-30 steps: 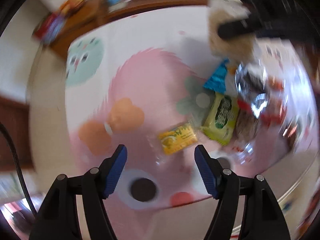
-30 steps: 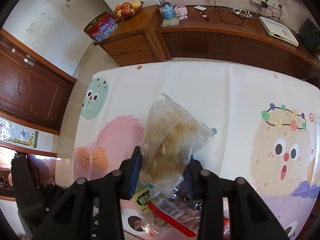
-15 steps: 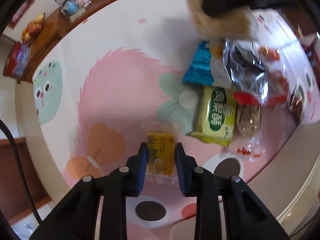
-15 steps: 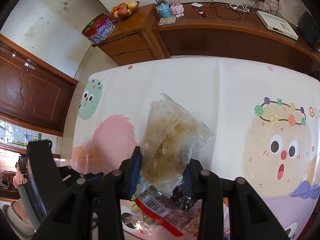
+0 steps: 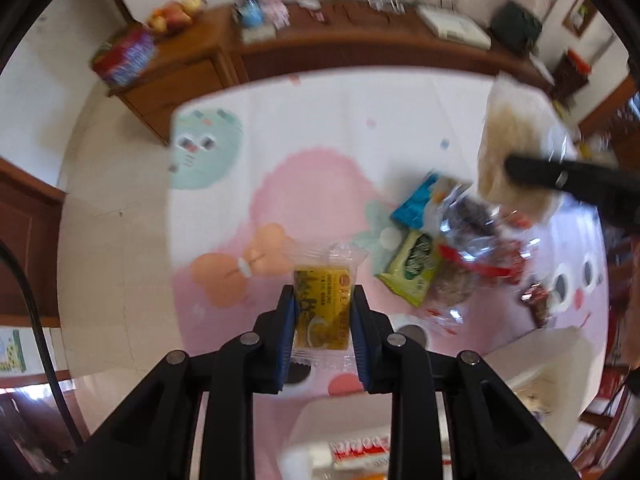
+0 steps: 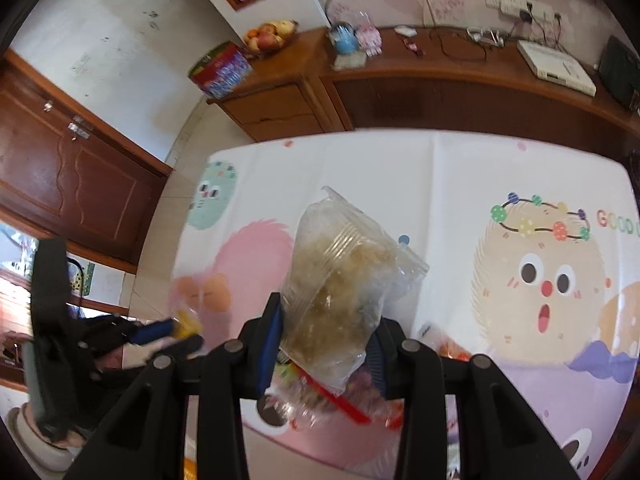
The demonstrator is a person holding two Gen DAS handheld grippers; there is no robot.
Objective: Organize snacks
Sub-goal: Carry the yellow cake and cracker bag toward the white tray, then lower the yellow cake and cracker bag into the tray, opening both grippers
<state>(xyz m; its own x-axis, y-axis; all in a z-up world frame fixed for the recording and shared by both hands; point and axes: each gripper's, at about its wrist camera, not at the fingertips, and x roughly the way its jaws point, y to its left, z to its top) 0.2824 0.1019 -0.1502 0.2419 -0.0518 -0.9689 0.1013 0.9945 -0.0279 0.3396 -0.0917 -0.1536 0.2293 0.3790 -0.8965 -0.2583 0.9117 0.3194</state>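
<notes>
Blurring snack pile (image 5: 452, 248) beyond left tool (image 5: 322, 300)

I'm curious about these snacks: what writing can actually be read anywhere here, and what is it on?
"GOOD": white cartoon tablecloth, coloured letters cut off at the picture's edge.
Small yellow snack packet in the left tool: print too small to read.
Green snack packet: logo blurred.
Red-and-white box: lettering upside down, blurred.

Left gripper (image 5: 323, 312) fingers clamped on yellow packet, right gripper (image 6: 326, 332) clamped on clear bag
</notes>
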